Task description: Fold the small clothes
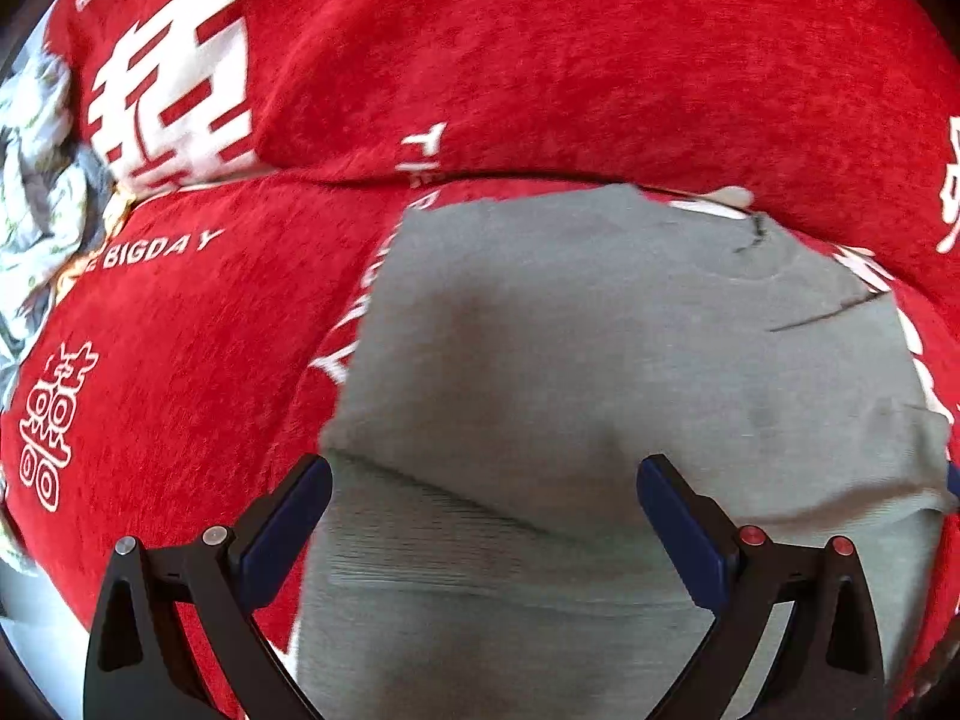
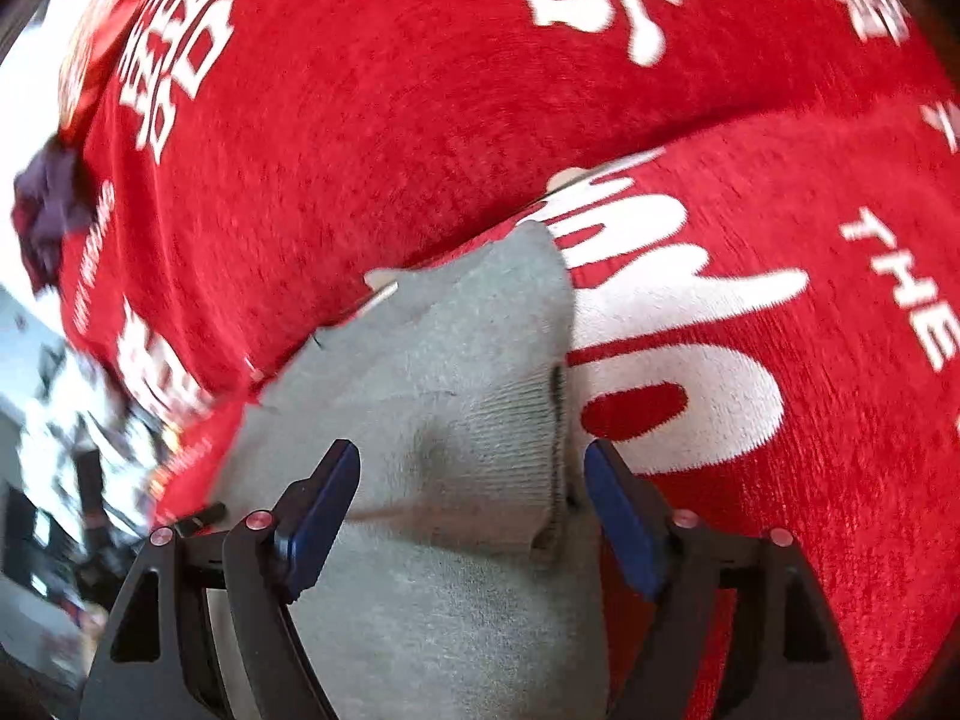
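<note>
Left wrist view. The left gripper hovers low over a grey garment, its two black arms ending in dark blue pads held wide apart, jaws released with nothing between them but the cloth lying below. The grey garment is a soft knit, matte and fine-grained, with a band of horizontal ribbing near the camera and a shallow diagonal crease running across it. Its far edge is roughly straight, and a curved seam and thin dark stitch lines show at the far right. It lies spread on a red cover, a plush, velvety fabric with a short nap, printed with white block characters and the words "BIGDAY". A seam in the red cover runs left to right just beyond the garment. At the far left edge lies crumpled pale printed fabric.

Right wrist view. The right gripper likewise has its jaws released, blue pads spread to either side of a raised fold of the grey garment. Here the cloth forms a rounded hump tapering to a blunt point at the far end; a ribbed cuff with a dark opening sits at its right edge, close to the right pad. The red cover surrounds it, large white lettering at the right. A dark purple crumpled cloth shows at the far left, blurred.
</note>
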